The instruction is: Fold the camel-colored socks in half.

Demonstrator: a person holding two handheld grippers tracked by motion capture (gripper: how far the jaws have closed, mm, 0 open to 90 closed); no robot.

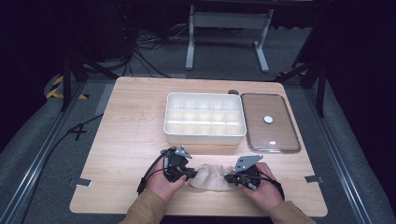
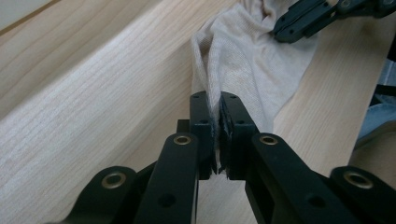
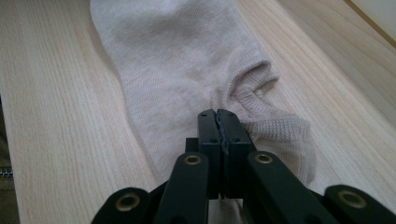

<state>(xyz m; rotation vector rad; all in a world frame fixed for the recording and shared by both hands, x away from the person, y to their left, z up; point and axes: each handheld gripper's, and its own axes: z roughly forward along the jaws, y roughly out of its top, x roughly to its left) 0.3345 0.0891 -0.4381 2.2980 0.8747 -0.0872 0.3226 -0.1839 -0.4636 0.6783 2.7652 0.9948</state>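
- Lying flat on the desk (image 1: 130, 130) near the front edge, between the two hands: a beige sock (image 1: 212, 177).
- Pinched at one end by the left gripper (image 1: 190, 174), fingers (image 2: 201, 126) closed tight on a raised fold of the cloth, probably to lift that end without dragging the rest.
- Pinched at the other end by the right gripper (image 1: 229, 178), fingers (image 3: 209, 135) closed on the knitted edge beside the opening, probably to keep the sock stretched and steady.
- Held from both ends most likely for folding or for carrying as one piece.
- Standing farther back on the desk, well apart from the sock: a white box (image 1: 204, 133) with many small compartments, seemingly empty, likely the place for the sock.
- Put just beside the box, to its right: a clear lid (image 1: 270, 135), flat on the desk, leaving the box open for filling.
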